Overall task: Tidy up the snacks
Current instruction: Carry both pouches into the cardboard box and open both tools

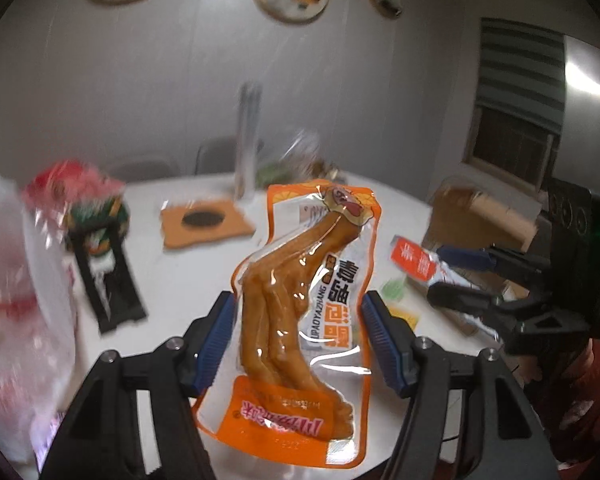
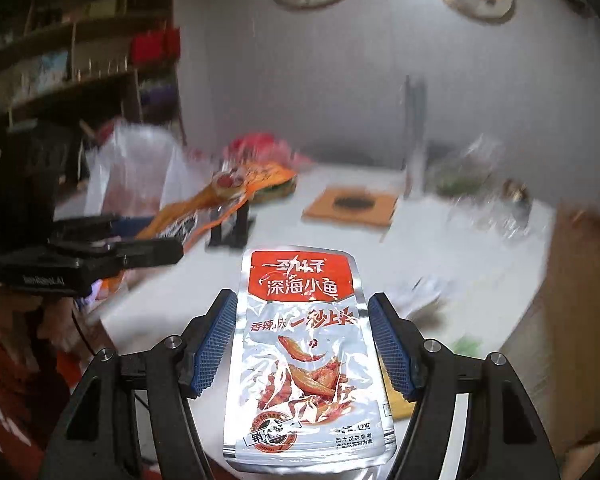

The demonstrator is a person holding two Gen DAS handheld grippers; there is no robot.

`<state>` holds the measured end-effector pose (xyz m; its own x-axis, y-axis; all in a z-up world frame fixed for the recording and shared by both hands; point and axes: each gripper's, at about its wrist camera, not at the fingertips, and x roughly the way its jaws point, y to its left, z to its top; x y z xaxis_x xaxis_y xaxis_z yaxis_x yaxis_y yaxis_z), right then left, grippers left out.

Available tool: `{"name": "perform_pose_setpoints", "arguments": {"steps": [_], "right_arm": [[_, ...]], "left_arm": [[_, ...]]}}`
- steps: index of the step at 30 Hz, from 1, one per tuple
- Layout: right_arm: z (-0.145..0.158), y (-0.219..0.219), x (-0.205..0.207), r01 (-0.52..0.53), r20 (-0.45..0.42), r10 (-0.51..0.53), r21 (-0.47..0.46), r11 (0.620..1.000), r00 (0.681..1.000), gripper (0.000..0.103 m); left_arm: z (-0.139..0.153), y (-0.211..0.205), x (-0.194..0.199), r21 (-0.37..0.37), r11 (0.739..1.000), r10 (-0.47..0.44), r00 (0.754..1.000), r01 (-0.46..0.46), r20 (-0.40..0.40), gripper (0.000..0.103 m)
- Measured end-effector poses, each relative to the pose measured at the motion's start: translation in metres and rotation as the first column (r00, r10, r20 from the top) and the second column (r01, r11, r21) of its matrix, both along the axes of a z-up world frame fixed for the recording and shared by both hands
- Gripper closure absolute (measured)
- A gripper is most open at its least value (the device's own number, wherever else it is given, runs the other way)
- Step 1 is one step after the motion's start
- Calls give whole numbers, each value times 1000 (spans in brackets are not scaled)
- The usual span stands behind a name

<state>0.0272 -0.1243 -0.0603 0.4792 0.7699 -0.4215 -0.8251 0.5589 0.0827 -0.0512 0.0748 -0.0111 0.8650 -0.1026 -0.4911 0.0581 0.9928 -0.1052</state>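
1. The left gripper (image 1: 298, 338) had its blue ribbed pads pressed against both long edges of a clear-and-orange vacuum pouch holding a brown braised duck foot (image 1: 300, 312), gripping it.
2. That pouch stood up between the fingers, lifted clear above the white table (image 1: 180, 272); its orange printed end lay nearest the camera and its cartoon-badge end pointed away toward the table's far edge.
3. The right gripper (image 2: 302, 338) clamped a silver foil packet with a red banner and printed small fish (image 2: 304, 352) by its two side edges.
4. The foil packet lay flat between the blue pads, the red banner at the far end, the small print near the camera, held above the table's near edge.
5. In the left wrist view the right gripper hung off to the right, over the table's right edge beside a brown cardboard box (image 1: 480, 212).
6. A cork-coloured square mat with a dark round centre (image 1: 206, 222) lay toward the table's far edge, well beyond both packets.
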Motion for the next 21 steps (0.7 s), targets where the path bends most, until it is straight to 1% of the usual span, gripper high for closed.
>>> {"name": "perform_pose_setpoints", "arguments": {"steps": [3,6,7,10,13,15,16,18,21], "right_arm": [[30,-26,6,63,56,-65,36,997,996,38],[52,-58,17,136,88,-142,74,988,986,38],[55,-67,19,157,97,-164,79,984,982,38],[63,-102,35,267,119,-275,81,960,954,38],[56,-128,54,341,90,-347,72,937,934,38],[47,-146,67,381,68,-384,58,923,921,38],[41,-154,74,391,43,-393,52,919,918,38],[31,-164,82,391,3,-391,40,920,920,38],[15,-175,96,408,-20,-408,2,913,913,38]], "left_arm": [[26,-27,16,16,998,-69,997,68,27,42],[46,-59,41,31,991,-132,991,131,38,42],[51,-69,49,30,988,-151,988,150,38,42],[64,-105,78,24,977,-214,976,213,35,42],[72,-148,108,25,956,-293,956,292,13,42],[72,-177,122,42,938,-343,939,344,-18,42],[69,-191,131,48,928,-369,929,370,-43,41],[60,-213,147,62,915,-393,915,400,-94,42],[46,-238,169,92,908,-392,906,409,-161,42]]}}
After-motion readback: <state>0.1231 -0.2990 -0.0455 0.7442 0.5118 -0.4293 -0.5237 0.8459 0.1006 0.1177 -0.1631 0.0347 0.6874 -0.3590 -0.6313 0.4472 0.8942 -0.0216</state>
